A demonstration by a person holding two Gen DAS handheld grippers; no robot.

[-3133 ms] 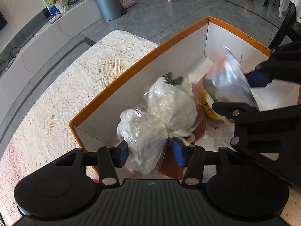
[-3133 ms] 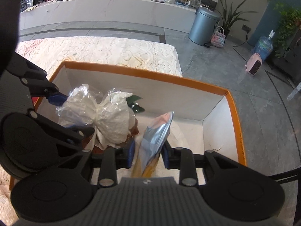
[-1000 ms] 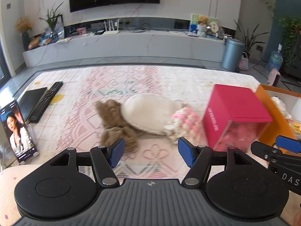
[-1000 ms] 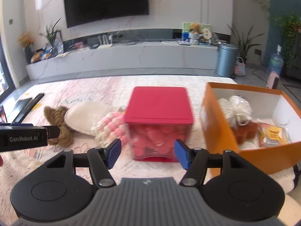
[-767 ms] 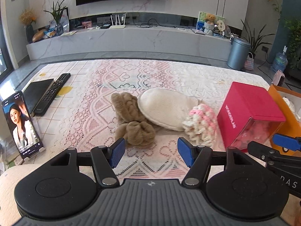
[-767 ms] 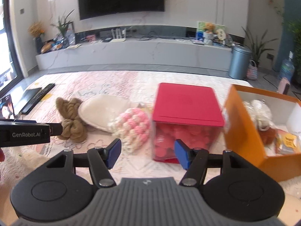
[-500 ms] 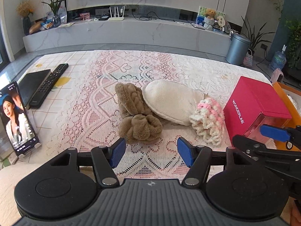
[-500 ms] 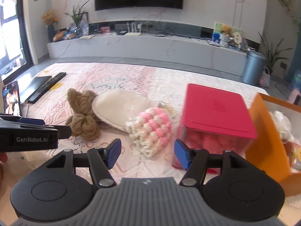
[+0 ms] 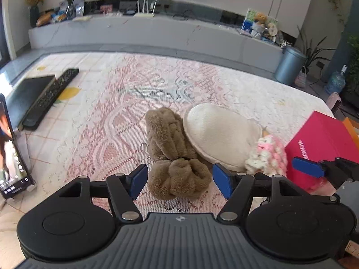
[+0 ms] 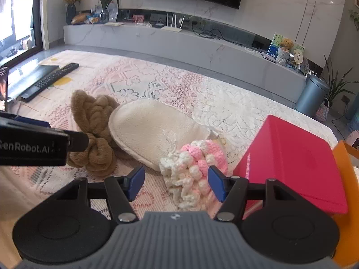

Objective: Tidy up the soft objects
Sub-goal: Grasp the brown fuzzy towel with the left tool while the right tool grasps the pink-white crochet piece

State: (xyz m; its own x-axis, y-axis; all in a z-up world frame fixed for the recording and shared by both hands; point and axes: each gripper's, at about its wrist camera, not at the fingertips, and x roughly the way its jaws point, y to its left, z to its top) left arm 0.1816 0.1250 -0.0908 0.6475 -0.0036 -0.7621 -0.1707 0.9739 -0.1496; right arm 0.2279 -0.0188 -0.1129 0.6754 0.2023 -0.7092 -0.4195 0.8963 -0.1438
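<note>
A brown fuzzy braided piece (image 9: pixel 172 152) lies on the lace-covered table, also seen in the right wrist view (image 10: pixel 94 132). Beside it lie a cream oval pad (image 9: pixel 219 134) (image 10: pixel 152 130) and a pink-and-white crocheted piece (image 9: pixel 268 154) (image 10: pixel 195 170). My left gripper (image 9: pixel 180 180) is open with its jaws on either side of the brown piece's near end. My right gripper (image 10: pixel 175 180) is open with its jaws astride the crocheted piece's near end. Neither holds anything.
A red box (image 9: pixel 323 143) (image 10: pixel 291 159) stands right of the soft things, with an orange box (image 10: pixel 345 168) beyond it. A remote (image 9: pixel 49 96), a dark tablet (image 9: pixel 24 96) and a propped phone (image 9: pixel 11 157) lie at the left.
Both grippers let go of bagged items in the orange box, swung left over the table, and have closed in on the brown piece and the crocheted piece.
</note>
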